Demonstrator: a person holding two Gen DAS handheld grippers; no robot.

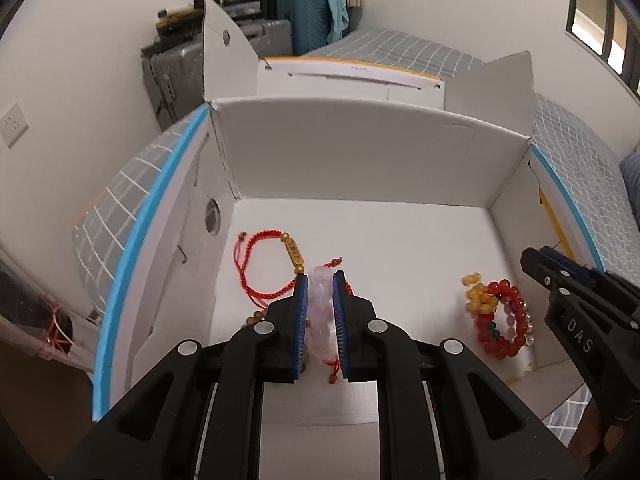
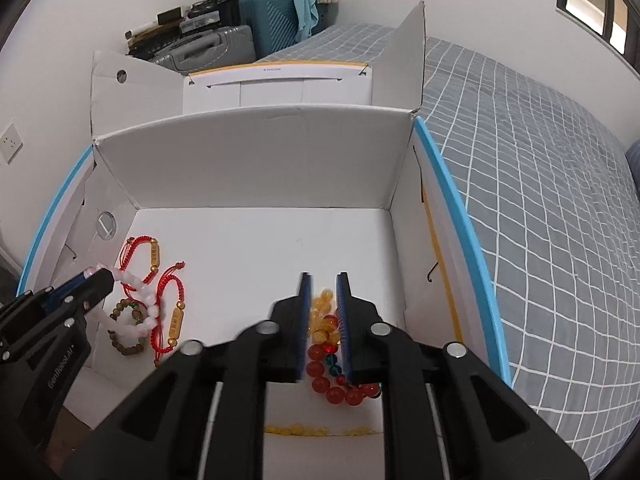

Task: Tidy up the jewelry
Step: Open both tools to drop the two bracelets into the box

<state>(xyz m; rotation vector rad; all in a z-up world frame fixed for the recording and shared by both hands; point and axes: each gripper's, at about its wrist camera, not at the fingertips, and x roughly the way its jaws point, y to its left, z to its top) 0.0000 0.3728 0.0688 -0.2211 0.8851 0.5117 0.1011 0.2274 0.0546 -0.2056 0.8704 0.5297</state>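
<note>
Left wrist view. The left tool (image 1: 320, 276) points down into an open white cardboard box (image 1: 360, 160) that rests on a bed with a grey checked cover (image 1: 576, 168). Its blue pads are nearly together and clamp a pale pink bead bracelet (image 1: 320, 300), which runs along the narrow gap between them. Just beyond the tool, on the box floor, lies a red cord bracelet with a gold bar charm (image 1: 272, 264). Toward the right side of the floor sits a cluster of red and amber bead bracelets (image 1: 498, 320); the right tool (image 1: 536, 258) enters from the right edge above it, and its jaws cannot be read from this angle. Suitcases (image 1: 280, 32) stand against the far wall.

Right wrist view. The right tool (image 2: 323, 280) hangs over the red and amber bead bracelets (image 2: 326, 344), which lie on the box floor (image 2: 260, 240) and show through the gap between the pads. The jaws stand slightly apart; whether the pads press on the beads cannot be told. A strand of small yellow beads (image 2: 296, 429) lies nearer the camera. At the left, the left tool (image 2: 98, 276) grips the pale pink bead bracelet (image 2: 136, 284), whose free part drapes over two red cord bracelets (image 2: 168, 304) and a brown bead bracelet (image 2: 128, 330).
</note>
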